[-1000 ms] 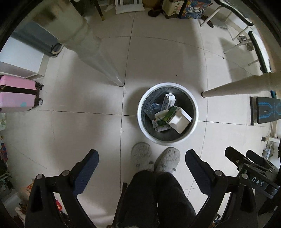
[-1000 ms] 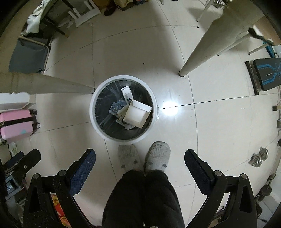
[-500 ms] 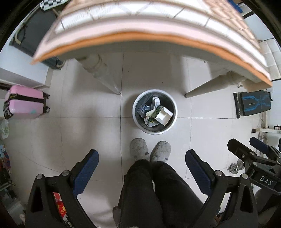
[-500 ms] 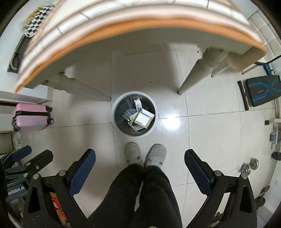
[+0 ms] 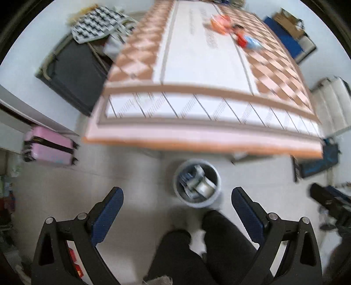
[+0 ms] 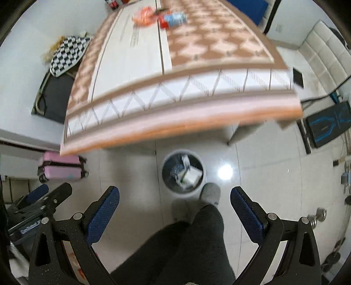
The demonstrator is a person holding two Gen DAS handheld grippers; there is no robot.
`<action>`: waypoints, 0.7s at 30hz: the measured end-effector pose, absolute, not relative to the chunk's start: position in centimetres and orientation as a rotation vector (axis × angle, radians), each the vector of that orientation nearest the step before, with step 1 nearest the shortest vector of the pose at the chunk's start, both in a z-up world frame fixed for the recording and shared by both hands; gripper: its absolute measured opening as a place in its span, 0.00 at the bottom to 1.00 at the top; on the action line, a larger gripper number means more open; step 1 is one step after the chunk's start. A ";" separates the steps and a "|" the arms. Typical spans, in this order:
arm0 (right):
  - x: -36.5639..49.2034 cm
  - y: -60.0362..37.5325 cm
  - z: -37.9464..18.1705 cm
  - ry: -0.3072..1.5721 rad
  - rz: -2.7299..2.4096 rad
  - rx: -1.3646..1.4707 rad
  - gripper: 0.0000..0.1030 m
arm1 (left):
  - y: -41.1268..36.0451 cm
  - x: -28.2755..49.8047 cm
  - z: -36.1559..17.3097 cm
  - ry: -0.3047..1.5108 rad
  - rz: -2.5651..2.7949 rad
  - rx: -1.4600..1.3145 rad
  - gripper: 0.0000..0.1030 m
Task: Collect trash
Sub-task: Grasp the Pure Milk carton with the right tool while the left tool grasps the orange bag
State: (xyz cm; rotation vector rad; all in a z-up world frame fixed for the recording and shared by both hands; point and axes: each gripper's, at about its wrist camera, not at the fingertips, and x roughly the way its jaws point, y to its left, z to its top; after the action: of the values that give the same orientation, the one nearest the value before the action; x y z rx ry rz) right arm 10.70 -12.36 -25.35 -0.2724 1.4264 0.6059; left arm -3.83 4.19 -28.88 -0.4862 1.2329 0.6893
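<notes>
A white round trash bin [image 5: 216, 175] stands on the floor by the table's near edge, holding several cartons; it also shows in the right wrist view [image 6: 203, 168]. On the far part of the patterned table [image 5: 197, 72] lie an orange wrapper [image 5: 219, 22] and a red and blue packet [image 5: 246, 41], also seen in the right wrist view as wrapper [image 6: 144, 15] and packet [image 6: 173, 19]. My left gripper [image 5: 176, 199] is open and empty, high above the floor. My right gripper [image 6: 174, 198] is open and empty beside it.
A pink suitcase [image 5: 49, 146] lies at the left. A black folding cot [image 5: 72, 70] with a checkered cloth stands left of the table. A blue-black bench [image 6: 326, 122] and dumbbells [image 6: 318, 216] are at the right. The person's legs [image 6: 197, 241] are below.
Both grippers have risen from near the bin to above table height. The tabletop and its trash have come into view. Both stay open and empty.
</notes>
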 end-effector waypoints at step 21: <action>48.9 14.5 -34.1 1.437 0.564 -0.295 0.99 | 20.7 16.0 -37.7 1.386 1.046 -0.615 1.00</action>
State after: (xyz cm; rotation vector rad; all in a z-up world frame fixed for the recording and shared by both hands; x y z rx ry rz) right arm 48.92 14.48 -34.11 -0.2945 1.4374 0.5645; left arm 16.05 20.73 -37.68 -0.6148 1.3861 1.0457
